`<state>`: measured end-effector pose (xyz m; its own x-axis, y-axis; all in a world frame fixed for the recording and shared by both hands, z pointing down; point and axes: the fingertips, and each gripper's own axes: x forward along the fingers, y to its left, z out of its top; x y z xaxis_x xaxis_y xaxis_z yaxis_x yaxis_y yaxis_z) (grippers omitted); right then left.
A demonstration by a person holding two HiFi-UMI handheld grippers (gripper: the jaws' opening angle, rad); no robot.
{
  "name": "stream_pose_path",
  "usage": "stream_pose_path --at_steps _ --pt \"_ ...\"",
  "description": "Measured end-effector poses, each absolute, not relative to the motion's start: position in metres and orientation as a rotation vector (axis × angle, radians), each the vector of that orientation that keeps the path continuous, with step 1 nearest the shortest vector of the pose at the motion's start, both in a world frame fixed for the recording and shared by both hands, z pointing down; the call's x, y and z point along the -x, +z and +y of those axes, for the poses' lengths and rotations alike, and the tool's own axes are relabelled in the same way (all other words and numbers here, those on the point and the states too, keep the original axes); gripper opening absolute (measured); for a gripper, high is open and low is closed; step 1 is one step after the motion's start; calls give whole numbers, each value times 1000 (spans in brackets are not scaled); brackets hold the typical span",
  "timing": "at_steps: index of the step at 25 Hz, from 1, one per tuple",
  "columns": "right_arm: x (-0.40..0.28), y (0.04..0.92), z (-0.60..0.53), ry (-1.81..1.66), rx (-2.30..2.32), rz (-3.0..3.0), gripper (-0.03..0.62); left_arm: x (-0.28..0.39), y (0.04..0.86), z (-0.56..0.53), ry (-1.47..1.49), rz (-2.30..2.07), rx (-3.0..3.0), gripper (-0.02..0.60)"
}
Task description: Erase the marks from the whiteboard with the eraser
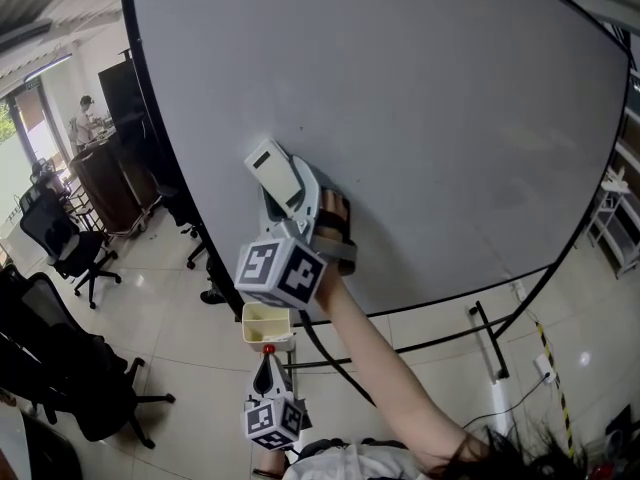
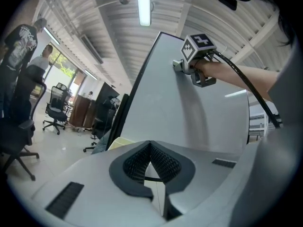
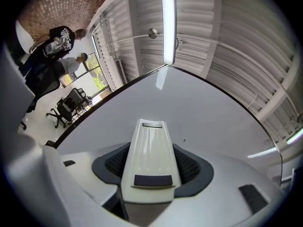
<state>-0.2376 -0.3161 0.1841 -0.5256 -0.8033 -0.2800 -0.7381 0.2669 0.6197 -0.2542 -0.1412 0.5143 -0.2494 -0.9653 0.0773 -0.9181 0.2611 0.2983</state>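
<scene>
The whiteboard (image 1: pixel 420 138) is a big pale sheet in a black frame and fills most of the head view. My right gripper (image 1: pixel 290 196) is shut on a cream eraser (image 1: pixel 272 171), which lies against the board's lower left part. In the right gripper view the eraser (image 3: pixel 151 155) sticks out between the dark pads (image 3: pixel 191 167), with a tiny dark speck (image 3: pixel 184 139) on the board beyond it. My left gripper (image 1: pixel 268 368) hangs low below the board, shut and holding nothing. Seen from the left gripper view, its jaws (image 2: pixel 150 148) meet at the tip and the right gripper (image 2: pixel 182 66) rests high on the board.
A pale yellow box (image 1: pixel 266 325) sits just under the board's lower edge, above my left gripper. Black office chairs (image 1: pixel 65 243) stand at left, with a dark cabinet (image 1: pixel 110 183) and people (image 1: pixel 85 113) behind. The board's stand legs (image 1: pixel 490 338) and a shelf (image 1: pixel 615 218) are at right.
</scene>
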Motion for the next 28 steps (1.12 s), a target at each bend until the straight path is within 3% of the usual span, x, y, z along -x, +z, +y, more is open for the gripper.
stream_pose_path --at_steps 4,10,13,21,24,28 --pt "183 166 -341 -1009 -1636 -2429 286 259 518 -144 -281 -2283 -1741 -12" --pt "55 137 -385 -597 -2008 -2509 286 246 519 -155 -277 -2241 -1787 -12" --pt "74 134 -376 -657 -1985 -2484 285 240 519 -158 -273 -2223 -1809 -12" --pt "244 174 -310 -1042 -1424 -2448 285 249 515 -146 -301 -2262 -1761 -12" --pt "230 176 -319 -1030 -1451 -2451 285 257 515 -140 -305 -2280 -1736 -12" --pt "151 163 -353 -867 -1670 -2468 287 260 518 -142 -312 -2268 -1718 -12"
